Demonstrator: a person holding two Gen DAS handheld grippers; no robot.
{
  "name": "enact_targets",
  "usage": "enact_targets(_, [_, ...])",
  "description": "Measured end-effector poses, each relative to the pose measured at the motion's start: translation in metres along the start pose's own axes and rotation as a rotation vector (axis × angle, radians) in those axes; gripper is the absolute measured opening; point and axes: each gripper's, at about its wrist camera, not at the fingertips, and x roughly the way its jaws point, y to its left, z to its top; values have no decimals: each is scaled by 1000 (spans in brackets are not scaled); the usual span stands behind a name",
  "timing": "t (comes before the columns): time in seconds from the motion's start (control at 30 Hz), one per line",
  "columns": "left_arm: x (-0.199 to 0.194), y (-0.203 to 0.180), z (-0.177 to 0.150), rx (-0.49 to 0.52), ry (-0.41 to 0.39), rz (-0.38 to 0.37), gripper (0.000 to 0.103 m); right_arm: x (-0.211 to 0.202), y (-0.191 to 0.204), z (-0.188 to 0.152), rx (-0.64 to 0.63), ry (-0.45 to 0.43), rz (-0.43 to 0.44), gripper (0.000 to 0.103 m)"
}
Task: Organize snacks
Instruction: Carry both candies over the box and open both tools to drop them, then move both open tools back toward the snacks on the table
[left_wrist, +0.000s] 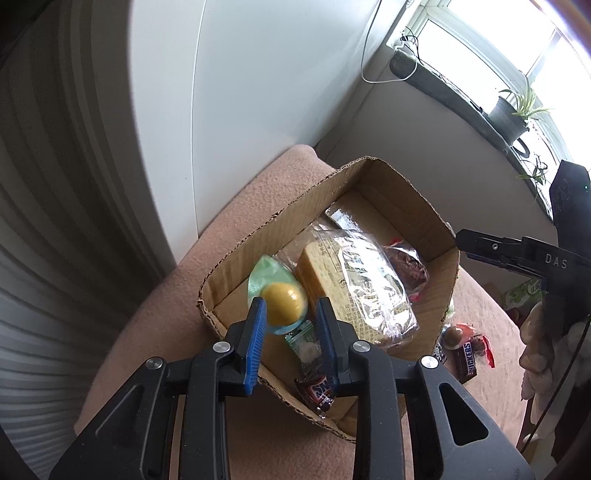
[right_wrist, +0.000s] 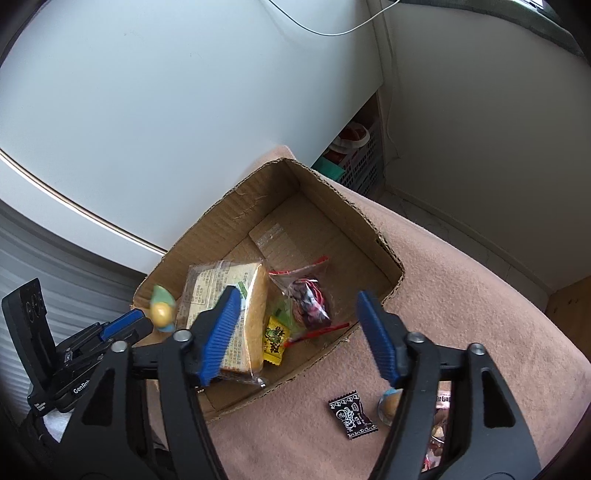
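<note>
The left tongs (left_wrist: 290, 317) stand apart beside the jelly cup (left_wrist: 283, 302) over the box (left_wrist: 325, 192) — let it fall clear inside, keeping the right tongs (right_wrist: 295, 332) — wide, empty — out of the way.

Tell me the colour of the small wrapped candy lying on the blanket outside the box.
Black with white print, clearest in the right wrist view.

Home living room, pink upholstered seat (right_wrist: 443, 280), potted plants (left_wrist: 511, 110) on the windowsill (left_wrist: 443, 86)

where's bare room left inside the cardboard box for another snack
Free: the box floor at the far corner, beyond the red-tied bag and sandwich pack. Crowded: the near half, where those and the yellow candy lie packed together.
</note>
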Motion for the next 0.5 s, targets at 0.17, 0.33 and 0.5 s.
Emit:
enact_targets(0.17, [-3,-2,1,3,-9,0,29,-11,-10,-2,17,-15,6,75])
enact_targets(0.33, [-5,-6,2,2,-12,-11,29,-23,-25,-6,44,-28,0,75])
enact_targets(0.5, [-9,-14,1,-5,-17,-55,29,-43,-44,-17,72,-56,-14,75])
